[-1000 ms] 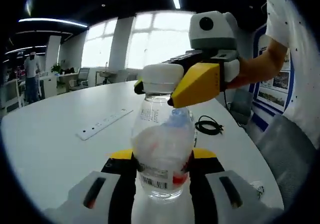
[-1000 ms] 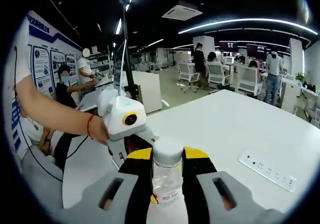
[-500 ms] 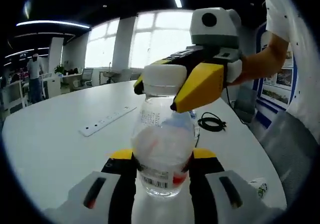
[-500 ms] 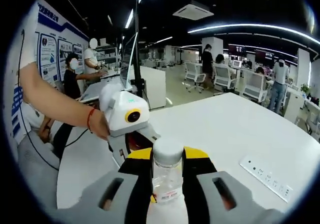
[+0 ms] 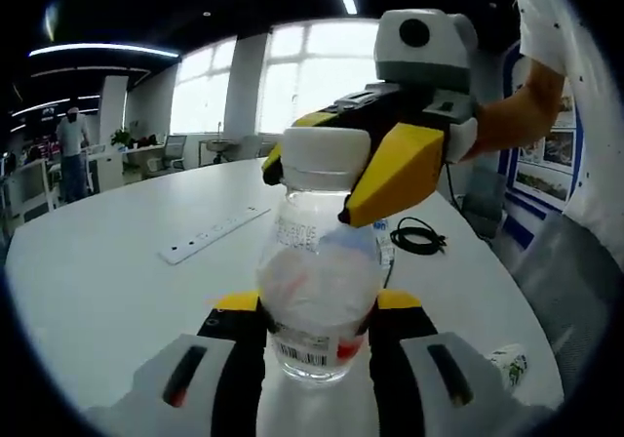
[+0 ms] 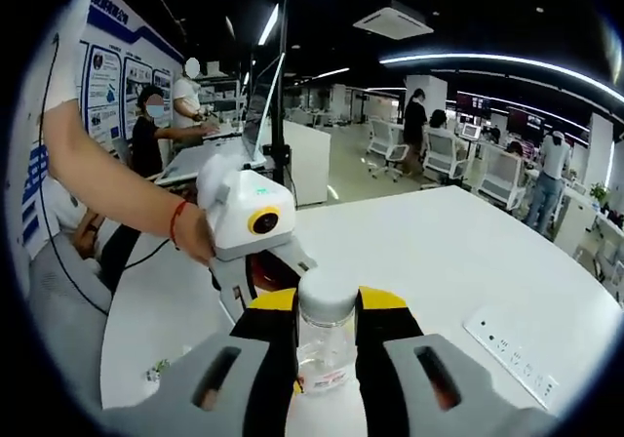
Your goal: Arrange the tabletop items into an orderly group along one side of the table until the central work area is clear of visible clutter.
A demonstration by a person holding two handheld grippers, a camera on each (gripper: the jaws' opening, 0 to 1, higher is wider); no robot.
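In the left gripper view, a power strip point(image 5: 214, 234) lies on the white bench point(image 5: 97, 291) at about 10 o'clock from the bottle point(image 5: 318, 281), well apart from it. The bottle is clear, with a white cap point(image 5: 318, 157), and stands upright at the centre of the view, its long axis vertical and the cap pointing up. The left gripper point(image 5: 318, 335) is clamped on the bottle's lower body, one jaw on each side near the barcode label. The right gripper point(image 5: 331, 169) comes in from 2 o'clock and is closed on the cap, its yellow jaws on either side of it. A coiled black cable point(image 5: 417, 236) lies on the bench at 3 o'clock, behind the bottle. In the right gripper view, the left gripper point(image 6: 268, 281) sits at 11 o'clock, held by a hand point(image 6: 200, 242), below the bottle point(image 6: 324, 344), whose cap end rises between the right gripper's point(image 6: 326, 325) jaws. The power strip point(image 6: 512, 352) lies at 4 o'clock.
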